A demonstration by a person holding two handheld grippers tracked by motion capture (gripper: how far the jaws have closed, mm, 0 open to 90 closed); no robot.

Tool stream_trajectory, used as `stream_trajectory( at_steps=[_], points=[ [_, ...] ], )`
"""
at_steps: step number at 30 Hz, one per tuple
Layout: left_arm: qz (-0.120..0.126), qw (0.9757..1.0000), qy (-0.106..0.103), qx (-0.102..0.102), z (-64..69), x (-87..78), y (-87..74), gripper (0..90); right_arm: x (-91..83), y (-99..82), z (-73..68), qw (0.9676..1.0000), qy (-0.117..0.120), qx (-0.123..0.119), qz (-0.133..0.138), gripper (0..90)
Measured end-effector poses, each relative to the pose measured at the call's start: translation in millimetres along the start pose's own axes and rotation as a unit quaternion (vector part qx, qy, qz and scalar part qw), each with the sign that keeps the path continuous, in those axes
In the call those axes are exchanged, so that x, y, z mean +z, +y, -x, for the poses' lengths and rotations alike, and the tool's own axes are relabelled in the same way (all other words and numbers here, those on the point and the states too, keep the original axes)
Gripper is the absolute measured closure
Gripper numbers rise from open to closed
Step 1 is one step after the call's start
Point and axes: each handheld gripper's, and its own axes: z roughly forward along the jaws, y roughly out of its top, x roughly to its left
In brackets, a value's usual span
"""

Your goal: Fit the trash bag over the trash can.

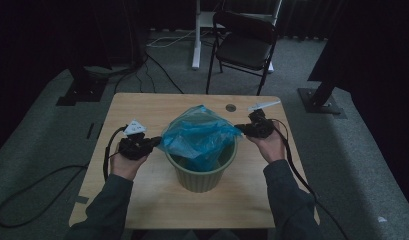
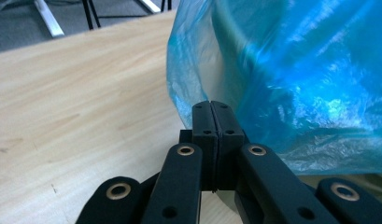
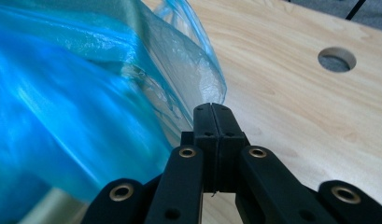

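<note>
We are pinching the blue bag (image 1: 199, 136), draped over the bin (image 1: 201, 172) mid-table, with both the left gripper (image 1: 151, 143) and right gripper (image 1: 241, 129) clamped on its edges, risking tearing the film by overstretching.

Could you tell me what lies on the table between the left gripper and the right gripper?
In the high view, the green bin lined with the blue plastic bag stands between the left gripper and the right gripper.

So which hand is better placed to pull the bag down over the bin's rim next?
Neither clearly: left gripper and right gripper each pinch the blue bag on opposite sides of the green bin.
</note>
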Motion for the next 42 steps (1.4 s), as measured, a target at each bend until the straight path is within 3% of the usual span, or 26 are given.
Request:
stream_trajectory(
  at_steps=[6,8,12,15,22,26,30,33,38,42],
  points=[
    [-0.005,0.9998,-0.003,-0.018,-3.5,2.5,-5.0,89.0,-1.6,-7.9,3.5,0.9999,-0.001,0.009,-0.011,89.9],
    [0.009,0.9996,-0.004,-0.025,-5.0,-3.0,-2.6,84.1,-3.0,-8.8,3.0,1.0,-0.001,0.003,-0.008,88.2],
    [0.037,0.9988,-0.002,-0.031,-7.5,-17.5,4.0,75.4,-12.1,-8.1,1.5,0.9999,-0.005,0.001,0.012,75.2],
    [0.048,0.9985,0.001,-0.027,-10.1,-25.9,8.1,74.0,-20.9,-5.4,2.3,0.9996,-0.009,0.002,0.027,71.7],
    [0.074,0.9964,-0.004,-0.04,-16.6,-38.5,13.1,71.1,-38.6,0.4,4.3,0.9986,-0.013,0.007,0.052,66.6],
    [0.094,0.9951,-0.022,-0.018,-9.6,-43.7,21.8,67.4,-44.6,1.4,3.4,0.9981,-0.004,0.005,0.061,65.9],
    [0.095,0.9938,-0.058,0.009,2.5,-41.9,29.8,62.8,-44.8,0.7,0.8,0.9984,0.001,-0.004,0.057,65.9],
    [0.085,0.9939,-0.068,0.019,10.5,-36.3,33.1,61.3,-44.3,-2.1,-3.7,0.9983,0.009,-0.009,0.057,65.9],
    [0.073,0.994,-0.074,0.034,19.7,-30.3,30.3,80.3,-42.9,-9.7,-13.0,0.9978,0.026,-0.025,0.056,67.7],
    [0.066,0.9944,-0.067,0.048,25.1,-31.7,25.6,88.4,-46.4,-14.9,-16.9,0.9971,0.036,-0.038,0.055,71.2]
  ],
)
